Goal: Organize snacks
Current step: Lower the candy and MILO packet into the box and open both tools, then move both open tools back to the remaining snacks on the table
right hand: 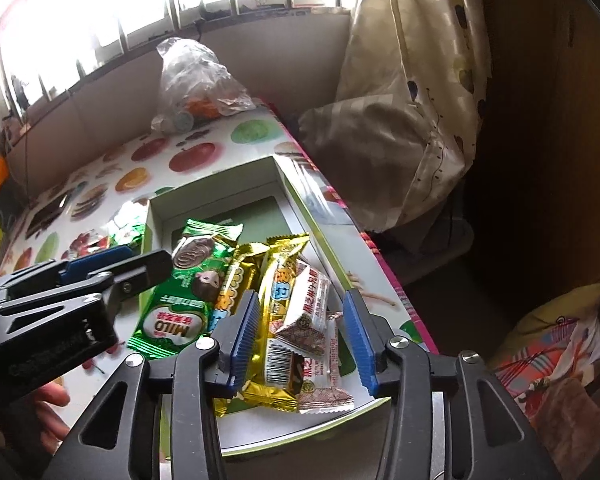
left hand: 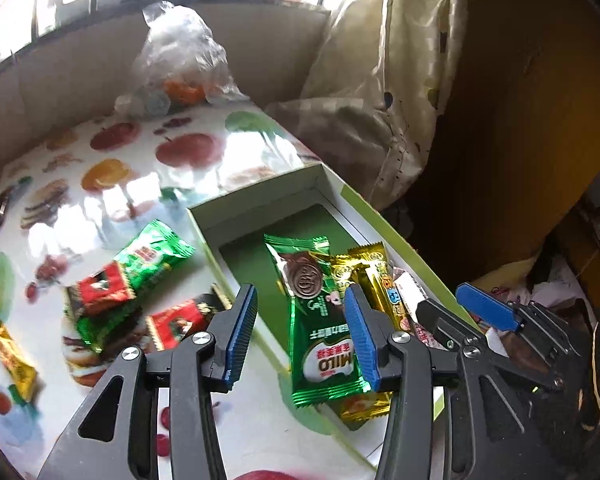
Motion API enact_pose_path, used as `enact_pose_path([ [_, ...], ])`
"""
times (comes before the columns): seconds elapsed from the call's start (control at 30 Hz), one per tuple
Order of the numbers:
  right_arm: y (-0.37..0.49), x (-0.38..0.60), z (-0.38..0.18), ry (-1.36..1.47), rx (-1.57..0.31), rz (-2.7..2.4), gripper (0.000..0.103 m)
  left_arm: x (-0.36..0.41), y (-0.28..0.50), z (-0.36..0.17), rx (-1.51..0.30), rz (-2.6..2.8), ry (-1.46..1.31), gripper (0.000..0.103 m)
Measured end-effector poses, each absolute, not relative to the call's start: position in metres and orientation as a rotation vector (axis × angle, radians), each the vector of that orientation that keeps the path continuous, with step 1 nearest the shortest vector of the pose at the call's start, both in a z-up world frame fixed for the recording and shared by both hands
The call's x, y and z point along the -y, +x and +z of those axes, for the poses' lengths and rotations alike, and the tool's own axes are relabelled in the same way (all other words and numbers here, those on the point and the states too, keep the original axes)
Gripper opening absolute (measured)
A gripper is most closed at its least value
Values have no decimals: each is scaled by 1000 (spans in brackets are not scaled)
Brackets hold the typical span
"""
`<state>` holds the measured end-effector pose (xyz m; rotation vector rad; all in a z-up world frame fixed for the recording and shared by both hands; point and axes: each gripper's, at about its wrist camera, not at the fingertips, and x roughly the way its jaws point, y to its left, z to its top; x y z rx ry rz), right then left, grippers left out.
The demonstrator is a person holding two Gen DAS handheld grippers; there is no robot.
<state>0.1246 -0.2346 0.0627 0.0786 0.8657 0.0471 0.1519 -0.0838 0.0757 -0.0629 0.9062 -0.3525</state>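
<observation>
Left wrist view: left gripper (left hand: 302,316) jaws wide apart, holding nothing, hovering over the box (left hand: 260,200); green Milo pack (left hand: 320,320) lies inside w/ gold packs (left hand: 376,280) beside it; loose snacks (left hand: 132,280) sit on the fruit-print table (left hand: 140,160), left of the box; right wrist view: right gripper (right hand: 302,332) jaws also spread, empty, above white wafer packs (right hand: 304,320) in the box; step looks like mid-sort, approx half in; next move prob. left gripper swings to the loose pile & pinches one pack.
</observation>
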Motion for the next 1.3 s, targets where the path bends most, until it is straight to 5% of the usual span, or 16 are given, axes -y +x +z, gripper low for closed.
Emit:
enact_pose_path([
  [1.3,145,111,74,62,-886,310,44,-75,120,77,-869,-98,-164,47],
])
